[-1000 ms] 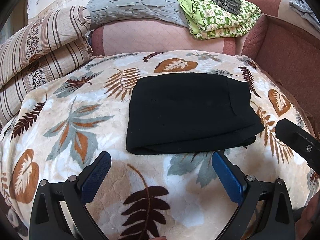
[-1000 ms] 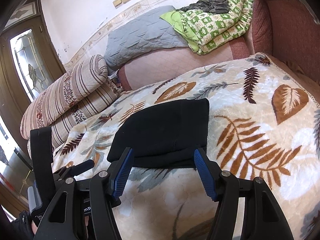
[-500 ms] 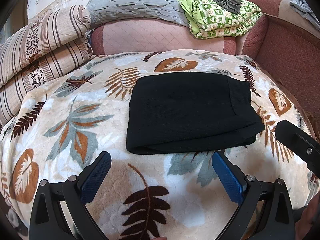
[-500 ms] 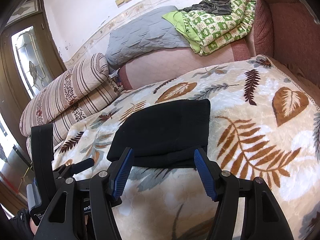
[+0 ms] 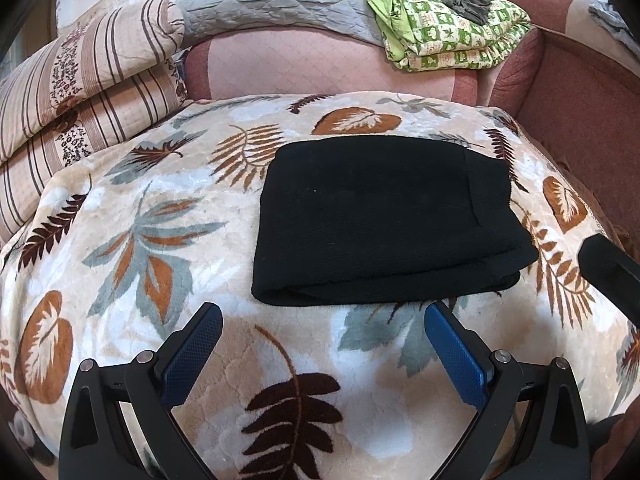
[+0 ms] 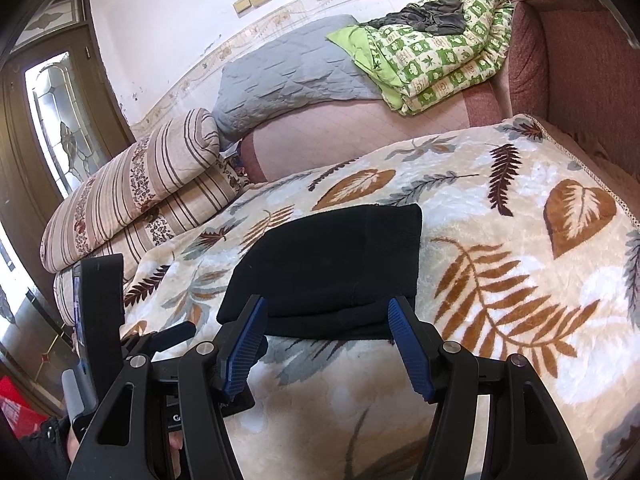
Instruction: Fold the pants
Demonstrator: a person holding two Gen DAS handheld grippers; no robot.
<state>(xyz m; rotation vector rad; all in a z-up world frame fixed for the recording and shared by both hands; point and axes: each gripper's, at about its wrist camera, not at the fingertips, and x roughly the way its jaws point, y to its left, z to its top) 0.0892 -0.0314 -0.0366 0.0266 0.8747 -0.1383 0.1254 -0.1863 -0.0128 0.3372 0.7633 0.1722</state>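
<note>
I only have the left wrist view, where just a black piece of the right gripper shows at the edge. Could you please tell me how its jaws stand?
Observer: The right gripper is open with nothing pinched. In the right wrist view its blue pads frame the near edge of the folded black pants.
Operator: Thank you. Is it touching the cloth?
Observer: I cannot tell. The pad tips overlap the pants' edge in that view, but no cloth looks bunched or lifted there.
Operator: And what stands beyond the striped bedding on the left?
Observer: Past the striped bedding there is a brown door with a patterned glass pane.
</note>
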